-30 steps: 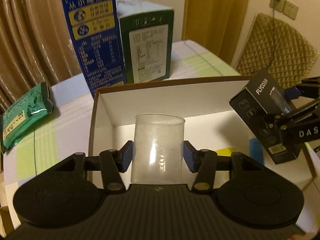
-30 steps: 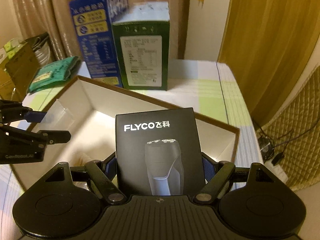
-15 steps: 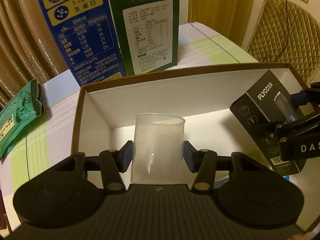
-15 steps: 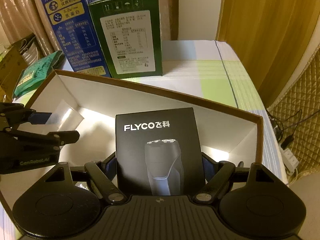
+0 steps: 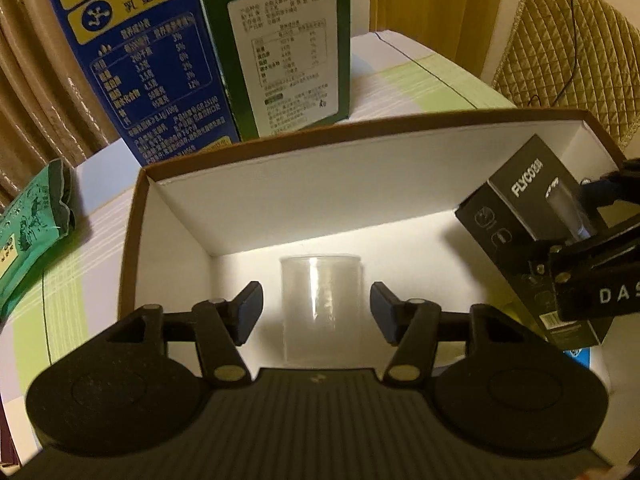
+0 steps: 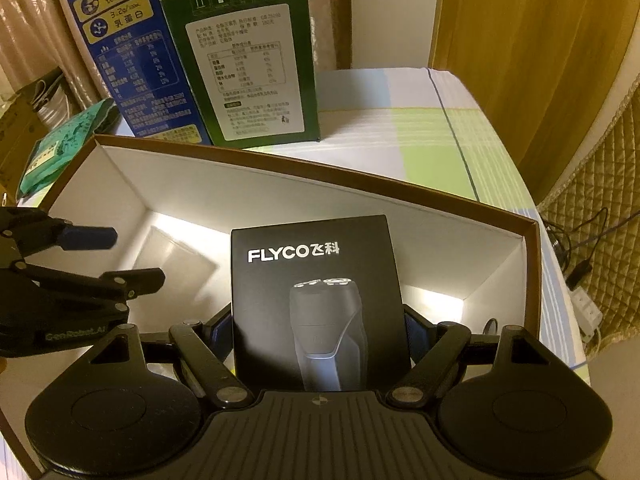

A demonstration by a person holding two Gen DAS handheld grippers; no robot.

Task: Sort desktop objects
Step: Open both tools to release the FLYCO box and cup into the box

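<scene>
Your left gripper [image 5: 316, 306] has let go of the clear plastic cup [image 5: 322, 308]: half a second ago its blue pads pressed the cup's sides, and now the fingers [image 5: 250, 308] stand wide with a gap on each side. The cup stands upright inside the open cardboard box [image 5: 256, 204], near the box's left rear corner, with the spread fingers still level with it on either side. From the right wrist view the cup [image 6: 172, 258] shows faintly in front of the box's far wall, just beyond the left gripper [image 6: 120, 258].

Your right gripper [image 6: 318, 334] still clamps the black FLYCO shaver box [image 6: 316, 304] on both sides and holds it upright over the right half of the cardboard box [image 6: 360, 184], lower against the far wall than a moment ago. In the left wrist view the shaver box [image 5: 532, 236] is tilted above the box floor, gripped by the right gripper [image 5: 576, 220].

Behind the cardboard box, the blue milk carton [image 5: 144, 60] and the green carton [image 5: 280, 44] stand side by side on the worktop [image 5: 420, 84]. To the box's left lies the green packet [image 5: 32, 236]. All three look larger than before, as both cameras have come closer to the box.
</scene>
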